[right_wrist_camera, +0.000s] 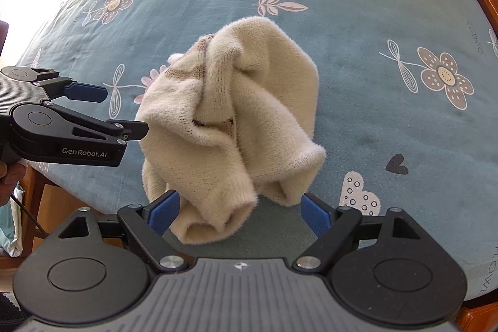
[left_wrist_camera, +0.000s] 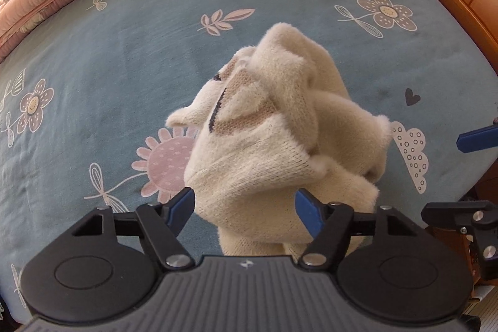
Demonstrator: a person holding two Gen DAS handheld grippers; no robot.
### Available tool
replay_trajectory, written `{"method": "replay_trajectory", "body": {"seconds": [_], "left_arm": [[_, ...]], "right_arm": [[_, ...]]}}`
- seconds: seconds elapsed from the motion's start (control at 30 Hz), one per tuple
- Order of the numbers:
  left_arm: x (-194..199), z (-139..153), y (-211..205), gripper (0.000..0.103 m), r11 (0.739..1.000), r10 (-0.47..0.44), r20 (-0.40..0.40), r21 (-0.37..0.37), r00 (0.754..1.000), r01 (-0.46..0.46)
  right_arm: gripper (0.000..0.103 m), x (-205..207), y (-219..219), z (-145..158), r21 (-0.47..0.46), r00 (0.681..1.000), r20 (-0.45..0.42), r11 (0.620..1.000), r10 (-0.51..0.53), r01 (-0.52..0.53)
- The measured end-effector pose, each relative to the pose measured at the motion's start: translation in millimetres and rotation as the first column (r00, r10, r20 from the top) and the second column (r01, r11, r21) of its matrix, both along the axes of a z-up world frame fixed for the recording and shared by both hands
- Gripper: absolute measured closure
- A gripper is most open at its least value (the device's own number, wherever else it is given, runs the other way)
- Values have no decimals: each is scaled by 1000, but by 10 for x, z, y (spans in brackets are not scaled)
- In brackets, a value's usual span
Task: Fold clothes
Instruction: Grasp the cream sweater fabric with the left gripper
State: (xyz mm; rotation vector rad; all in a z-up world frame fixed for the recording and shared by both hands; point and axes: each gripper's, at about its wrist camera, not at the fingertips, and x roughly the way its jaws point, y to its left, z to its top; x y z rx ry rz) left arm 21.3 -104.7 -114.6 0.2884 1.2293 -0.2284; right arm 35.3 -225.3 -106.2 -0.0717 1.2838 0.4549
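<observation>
Cream fuzzy knit garment with beige and dark patterning [right_wrist_camera: 230,126] lies bunched in a loose heap at the centre of both frames, on the blue-green bed sheet printed with flowers and clouds [right_wrist_camera: 389,5]. Not flat, not folded: several rolled edges and what look like cuffs or hems point toward the lower part of the right wrist frame. Which part is sleeve and which is body cannot be told.

Left gripper [left_wrist_camera: 246,207]: jaws spread wide, blue pads either side of the near end of the heap, gripping nothing. In its own view the knit sits between the pads and rises above them, but whether it touches them is unclear. The same tool enters the right wrist view from the left edge, level with the heap's left flank.

Right gripper [right_wrist_camera: 239,212]: jaws likewise wide apart, holding nothing, low and close to the near rolled edge at the bottom centre of its frame.

Judgement: both tools are poised at the pile; the step in hand looks like taking hold of it. Next move calls for finding a single outer edge or corner on each side, closing on one layer only, and drawing apart to spread the cloth flat.
</observation>
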Motion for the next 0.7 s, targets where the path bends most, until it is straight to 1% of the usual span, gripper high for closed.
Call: {"method": "replay_trajectory", "body": {"seconds": [0.07, 0.1, 0.23, 0.33, 0.47, 0.5, 0.57, 0.63, 0.7], "left_arm": [[24, -22, -114, 35, 998, -62, -6, 5, 998, 62], [42, -47, -184, 35, 995, -96, -9, 22, 995, 97], [62, -144, -374, 35, 982, -180, -14, 60, 984, 180], [52, -167, -489, 35, 964, -255, -10, 80, 967, 255], [40, -197, -643, 39, 930, -353, -8, 107, 935, 352], [24, -187, -692, 40, 913, -392, -5, 117, 920, 390], [10, -209, -799, 40, 865, -484, -9, 143, 875, 480], [17, -261, -872, 40, 805, -571, -41, 169, 820, 569], [13, -323, -943, 40, 738, -648, -67, 190, 758, 648]], "right_arm": [[15, -4, -47, -19, -1, 1000, -5, 1000, -16, 16], [15, -10, -67, -26, 0, 1000, -7, 1000, -25, 25], [15, -43, -151, -52, 2, 998, -5, 998, -57, 57], [15, -66, -220, -75, 6, 997, -5, 997, -81, 81], [15, -93, -316, -116, 15, 994, -16, 994, -112, 112], [15, -99, -341, -123, 17, 993, -18, 993, -119, 120], [15, -105, -394, -136, 25, 990, -18, 990, -139, 139], [15, -105, -441, -147, 31, 988, -15, 987, -155, 156], [15, -97, -490, -167, 36, 985, -16, 985, -170, 170]]}}
